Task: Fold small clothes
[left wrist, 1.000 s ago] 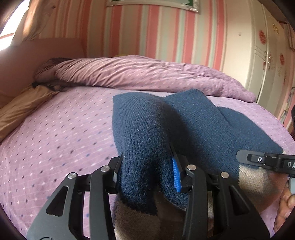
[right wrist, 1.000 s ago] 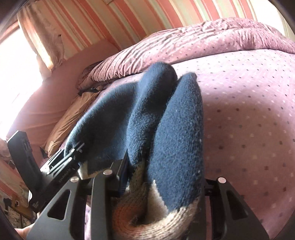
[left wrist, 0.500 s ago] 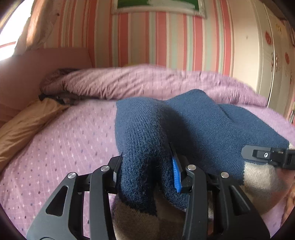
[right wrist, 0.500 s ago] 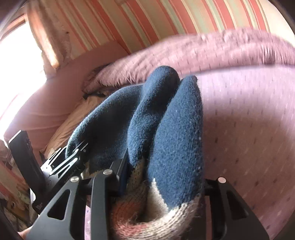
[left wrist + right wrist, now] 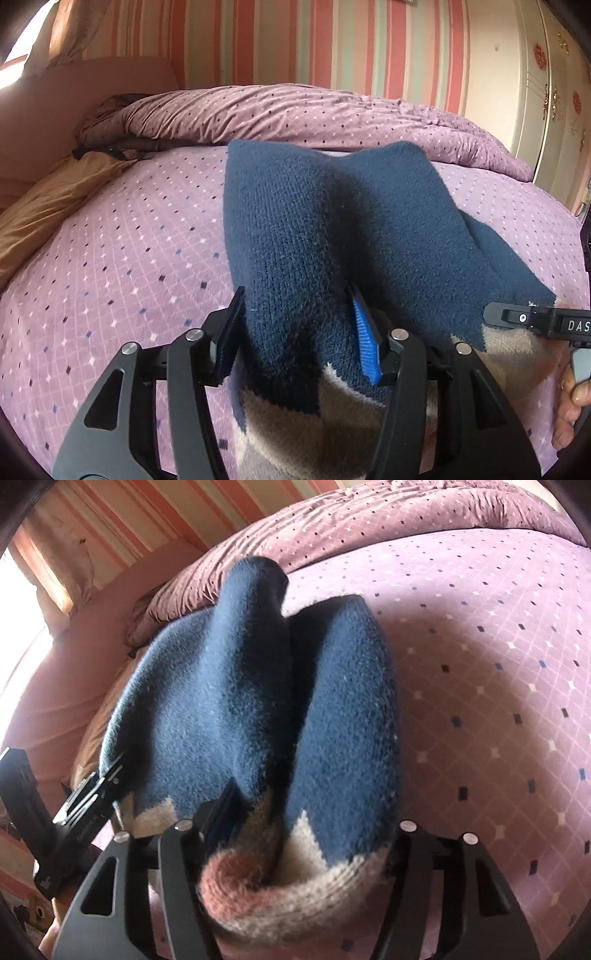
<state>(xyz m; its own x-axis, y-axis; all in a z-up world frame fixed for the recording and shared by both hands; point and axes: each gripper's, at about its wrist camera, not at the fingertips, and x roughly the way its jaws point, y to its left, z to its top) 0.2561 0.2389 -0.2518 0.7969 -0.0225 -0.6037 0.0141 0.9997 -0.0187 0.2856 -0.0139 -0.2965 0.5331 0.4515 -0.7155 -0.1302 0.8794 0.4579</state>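
A navy knitted garment (image 5: 332, 221) with a beige and pink patterned band lies bunched on the purple dotted bedspread (image 5: 129, 258). My left gripper (image 5: 295, 295) has a thick fold of its near edge between the jaws, which are opening; the pads no longer squeeze the knit. My right gripper (image 5: 314, 805) straddles another fold of the same garment (image 5: 240, 701), and its jaws are opening too, with the cloth slack between them. Each gripper shows at the edge of the other's view: the right one (image 5: 517, 317), the left one (image 5: 92, 794).
A rumpled purple duvet (image 5: 295, 110) runs along the far side of the bed. A brown pillow (image 5: 44, 206) lies at the left, and a white wardrobe (image 5: 546, 92) stands at the right. A person's hand (image 5: 569, 406) is at the right edge.
Both grippers came down toward the bed with the garment. Their jaws have spread, and the pinched folds have loosened and widened between them.
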